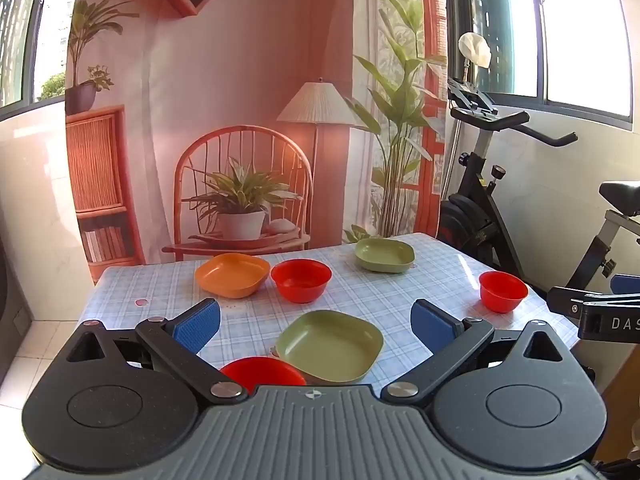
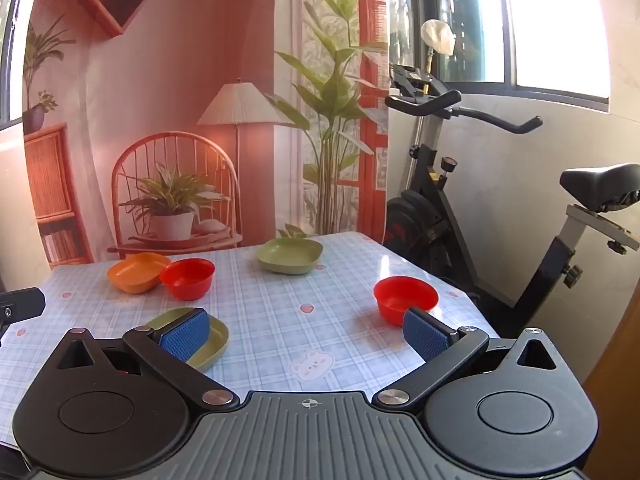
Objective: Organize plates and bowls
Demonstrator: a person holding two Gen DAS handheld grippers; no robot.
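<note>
You have six dishes on the table (image 1: 360, 292), near plate (image 1: 330, 346) in front, bowl (image 1: 262, 372) touching its left, two dishes touching far left, plate (image 1: 384, 255) far back, bowl (image 1: 503, 291) alone right.

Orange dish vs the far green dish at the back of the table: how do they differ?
Colour: the orange dish is orange, the far green dish is pale green. Place: the orange one is back left, the green one back right. Neighbours: the orange dish sits right beside a red bowl; the green dish stands alone. Shared: both are shallow, rounded-square, upright and empty.
</note>
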